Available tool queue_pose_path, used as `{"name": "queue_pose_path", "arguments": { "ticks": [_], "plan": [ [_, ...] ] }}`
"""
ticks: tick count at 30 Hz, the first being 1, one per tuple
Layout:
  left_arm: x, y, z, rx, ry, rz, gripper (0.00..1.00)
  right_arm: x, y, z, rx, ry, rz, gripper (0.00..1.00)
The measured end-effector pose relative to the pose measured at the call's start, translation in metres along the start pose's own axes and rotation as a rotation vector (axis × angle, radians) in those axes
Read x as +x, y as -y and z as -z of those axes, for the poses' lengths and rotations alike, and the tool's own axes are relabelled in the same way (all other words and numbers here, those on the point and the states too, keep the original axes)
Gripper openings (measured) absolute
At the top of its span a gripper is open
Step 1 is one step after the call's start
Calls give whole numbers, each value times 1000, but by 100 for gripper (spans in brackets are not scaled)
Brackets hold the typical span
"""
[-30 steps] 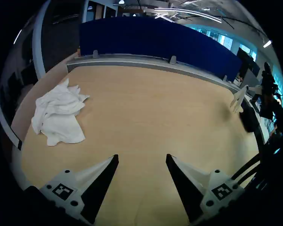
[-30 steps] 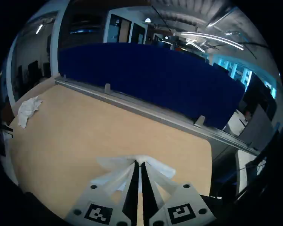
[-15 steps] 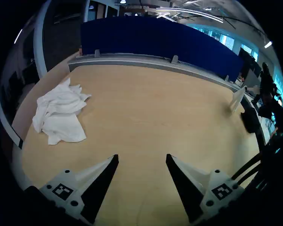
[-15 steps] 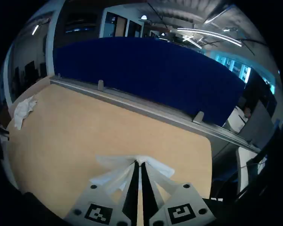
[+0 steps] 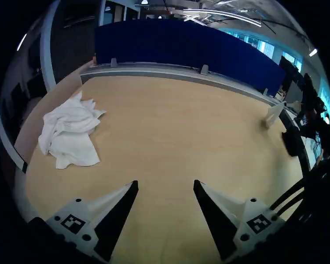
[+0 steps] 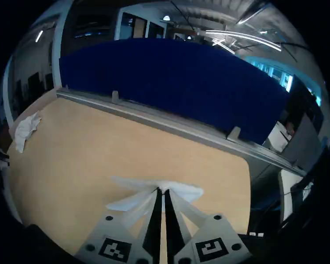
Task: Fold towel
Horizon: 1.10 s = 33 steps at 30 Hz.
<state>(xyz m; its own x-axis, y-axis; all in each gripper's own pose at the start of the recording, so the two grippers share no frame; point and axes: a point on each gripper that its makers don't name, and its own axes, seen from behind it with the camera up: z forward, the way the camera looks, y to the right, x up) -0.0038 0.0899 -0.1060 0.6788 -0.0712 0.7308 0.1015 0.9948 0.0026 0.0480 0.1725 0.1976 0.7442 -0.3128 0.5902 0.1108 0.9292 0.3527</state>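
A crumpled white towel (image 5: 70,132) lies in a heap near the left edge of a light wooden table (image 5: 178,114). My left gripper (image 5: 165,182) hovers open over the near part of the table, well right of the towel, with nothing between its fingers. In the right gripper view the towel (image 6: 24,130) is small and far off to the left. My right gripper (image 6: 163,190) is shut over the table's right part. White flaps flare beside its tips; I cannot tell whether they belong to the fingers. It shows as a white shape (image 5: 274,115) at the table's far right.
A blue partition (image 5: 187,44) on a grey rail runs along the table's far edge. A black object (image 5: 290,141) sits at the right edge. A person in dark clothes (image 5: 312,110) stands beyond it. Bare wood lies between the towel and both grippers.
The right gripper has drifted slightly, so the towel has slid left in its view. The left gripper and the towel have stayed put.
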Motion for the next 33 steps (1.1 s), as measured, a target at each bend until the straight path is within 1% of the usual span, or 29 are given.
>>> {"name": "queue_pose_path", "arguments": {
  "ticks": [7,14,20,26,33],
  "plan": [
    [2,-2,-4,-2,2,-4,94,-38,-8,9,-9,40,-26,4],
    [5,-9,-6,-15,-1,-17,93,-76,-15,20,-26,85,-46,4],
    [5,-14,-5,-23,2,-33,93,-107,-14,23,-37,122,-80,4],
    [4,-14,-3,-22,3,-37,93,-134,-16,24,-59,151,-119,4],
    [6,-12,1,-18,2,-42,93,-166,-24,30,-106,187,-174,4]
  ]
}}
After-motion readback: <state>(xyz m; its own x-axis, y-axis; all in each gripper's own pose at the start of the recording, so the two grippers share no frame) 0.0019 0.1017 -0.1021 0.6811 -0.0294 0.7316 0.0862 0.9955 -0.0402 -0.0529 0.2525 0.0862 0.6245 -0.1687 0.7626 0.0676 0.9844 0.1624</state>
